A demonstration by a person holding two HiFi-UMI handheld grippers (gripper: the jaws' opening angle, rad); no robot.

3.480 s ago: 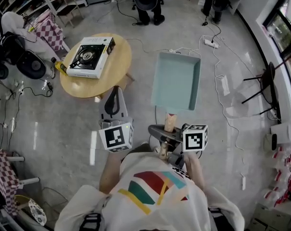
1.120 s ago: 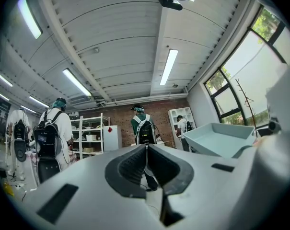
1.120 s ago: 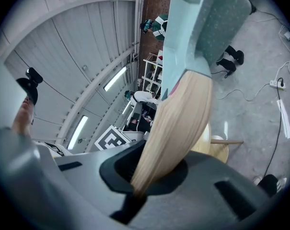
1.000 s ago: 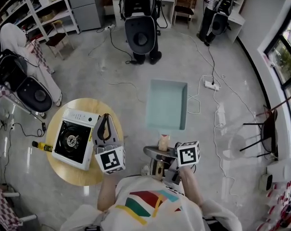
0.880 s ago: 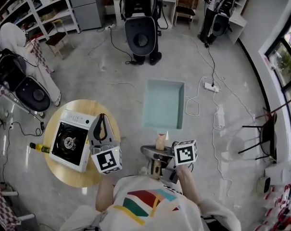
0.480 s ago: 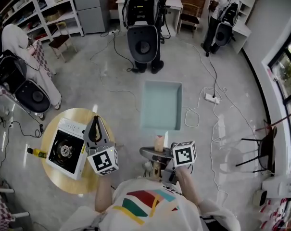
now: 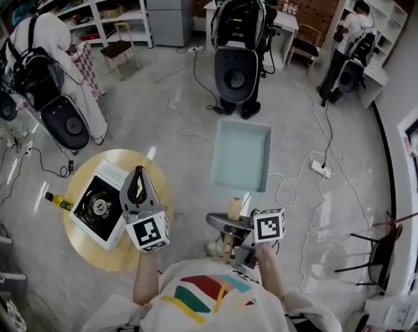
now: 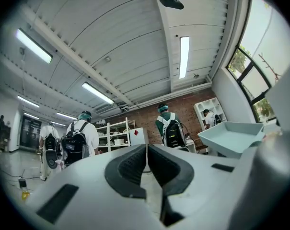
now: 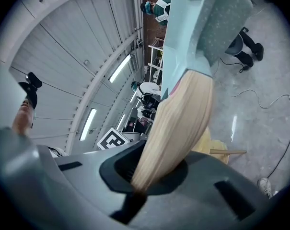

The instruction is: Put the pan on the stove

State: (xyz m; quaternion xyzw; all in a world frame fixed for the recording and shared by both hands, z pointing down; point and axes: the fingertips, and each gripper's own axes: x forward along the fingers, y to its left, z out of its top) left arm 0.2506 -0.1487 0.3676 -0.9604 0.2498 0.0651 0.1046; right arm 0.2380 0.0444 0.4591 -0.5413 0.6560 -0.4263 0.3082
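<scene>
The pan is a pale teal rectangular tray with a wooden handle; it hangs level above the floor. My right gripper is shut on that handle, and the right gripper view shows the handle wedged between the jaws of this gripper, with the pan beyond. The stove is a white single-burner unit on a round wooden table at the left. My left gripper hovers over the table's right part, beside the stove. It is shut on nothing.
A yellow bottle lies at the table's left edge. Cables and a power strip trail over the floor on the right. People with backpack rigs stand beyond the pan and at the left. Shelving lines the back.
The table and stove have come from far ahead to right beside my left gripper. The view has tipped up, showing more of the room. Both grippers keep their hold.
</scene>
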